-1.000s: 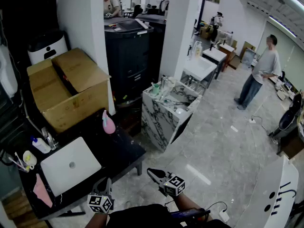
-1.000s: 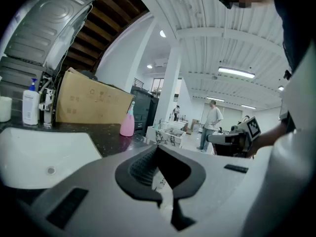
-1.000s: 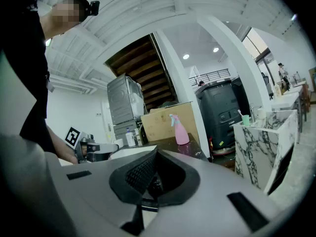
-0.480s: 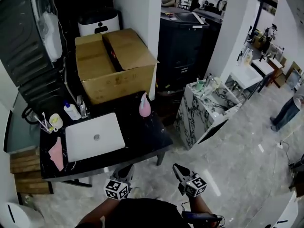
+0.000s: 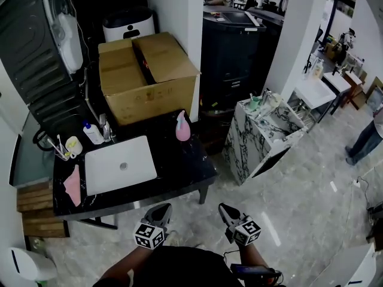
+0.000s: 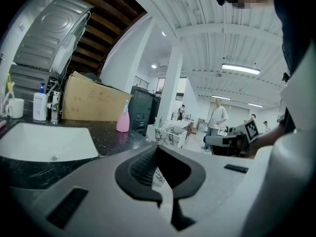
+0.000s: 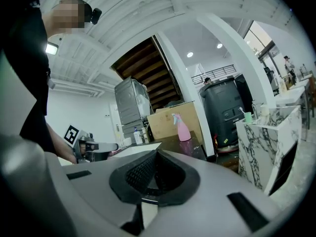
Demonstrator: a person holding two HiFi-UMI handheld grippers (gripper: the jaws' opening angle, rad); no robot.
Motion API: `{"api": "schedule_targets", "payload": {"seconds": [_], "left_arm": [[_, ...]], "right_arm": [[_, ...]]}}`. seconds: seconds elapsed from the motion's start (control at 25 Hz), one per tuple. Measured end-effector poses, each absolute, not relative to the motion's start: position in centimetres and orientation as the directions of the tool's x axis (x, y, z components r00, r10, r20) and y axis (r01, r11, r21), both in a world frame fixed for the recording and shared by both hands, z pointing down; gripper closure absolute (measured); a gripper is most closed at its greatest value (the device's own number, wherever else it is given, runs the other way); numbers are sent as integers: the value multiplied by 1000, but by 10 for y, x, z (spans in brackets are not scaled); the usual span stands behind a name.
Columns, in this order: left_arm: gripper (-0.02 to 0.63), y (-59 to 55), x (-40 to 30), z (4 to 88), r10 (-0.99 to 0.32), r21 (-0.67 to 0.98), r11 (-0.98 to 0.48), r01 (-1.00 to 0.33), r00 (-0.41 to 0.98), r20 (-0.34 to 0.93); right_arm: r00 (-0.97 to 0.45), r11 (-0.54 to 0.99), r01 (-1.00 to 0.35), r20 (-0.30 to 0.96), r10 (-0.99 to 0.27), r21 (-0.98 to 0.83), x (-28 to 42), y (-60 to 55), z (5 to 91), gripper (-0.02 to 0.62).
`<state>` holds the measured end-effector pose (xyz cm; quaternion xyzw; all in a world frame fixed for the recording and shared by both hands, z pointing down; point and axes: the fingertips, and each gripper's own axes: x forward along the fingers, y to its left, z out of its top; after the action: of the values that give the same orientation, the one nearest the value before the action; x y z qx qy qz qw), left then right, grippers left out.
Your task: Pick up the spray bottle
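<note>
The pink spray bottle [image 5: 182, 127] stands upright on the black countertop [image 5: 185, 166], at its far right next to a cardboard box. It also appears as the spray bottle [image 6: 122, 120] and spray bottle [image 7: 182, 128] in the two gripper views, far ahead of the jaws. My left gripper [image 5: 160, 210] and right gripper [image 5: 226, 210] hang side by side just in front of the counter's near edge, well short of the bottle. The left gripper [image 6: 159, 154] is shut and holds nothing. The right gripper [image 7: 157, 157] is likewise shut and holds nothing.
A white sink basin [image 5: 119, 166] is set into the counter, with a pink cloth [image 5: 73, 184], a toothbrush cup [image 5: 73, 145] and a soap bottle [image 5: 93, 133] to its left. The cardboard box [image 5: 146, 76] stands behind. A marble cabinet [image 5: 263, 139] is to the right, and a person [image 5: 365, 139] at the far right.
The view has swung left, so the counter and bottle now lie straight ahead. Both grippers have edged forward towards the counter's near edge and stay shut.
</note>
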<state>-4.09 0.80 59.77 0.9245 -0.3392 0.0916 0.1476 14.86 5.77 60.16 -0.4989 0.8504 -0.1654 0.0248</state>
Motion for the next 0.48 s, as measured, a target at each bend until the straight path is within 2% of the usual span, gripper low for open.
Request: {"api": "schedule_targets", "payload": {"seconds": [0.48], "left_arm": [[598, 34, -19, 595, -604, 183, -725, -664, 741, 294]], "right_arm": [[-498, 432, -825, 104, -861, -365, 168, 84, 605, 569]]}}
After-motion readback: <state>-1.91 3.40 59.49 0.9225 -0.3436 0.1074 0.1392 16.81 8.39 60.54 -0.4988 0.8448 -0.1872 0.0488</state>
